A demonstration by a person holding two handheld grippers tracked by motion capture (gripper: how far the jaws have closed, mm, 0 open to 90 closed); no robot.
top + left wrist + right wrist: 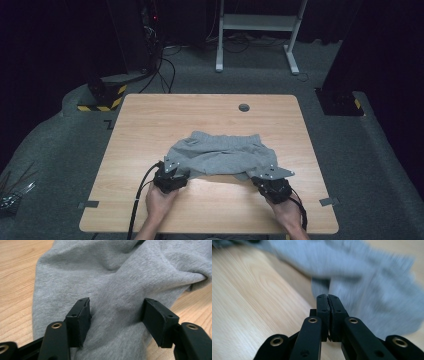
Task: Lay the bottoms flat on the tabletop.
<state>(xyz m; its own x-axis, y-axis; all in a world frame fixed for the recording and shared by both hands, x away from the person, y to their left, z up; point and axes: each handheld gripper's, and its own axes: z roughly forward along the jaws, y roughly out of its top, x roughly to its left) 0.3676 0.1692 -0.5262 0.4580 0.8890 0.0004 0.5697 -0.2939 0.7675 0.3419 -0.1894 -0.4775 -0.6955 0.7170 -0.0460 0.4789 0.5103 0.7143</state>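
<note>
Left gripper (pixel 115 315): jaws wide apart, straddling a raised fold of the shorts (pixel 220 155) at their near-left hem; cloth lies between the pads but is not pinched.

Shorts: grey jersey, elastic waistband along the far edge, legs toward the near side. They lie rumpled mid-table (pixel 150 115), a little near of centre, the near edge puckered between the two grippers.

Handling (judgement): light, soft, limp; no stiffness, so it will sag and drape from any grip point. Knit looks grippy, not slippery, not fragile. Best hold is a hem or the thicker waistband, one corner per gripper, to keep it spread.

Right gripper (pixel 328 300): jaws pressed together. This view is blurred; cloth sits just beyond the tips and I cannot tell whether any is caught. In the high view it sits at the near-right hem.
</note>
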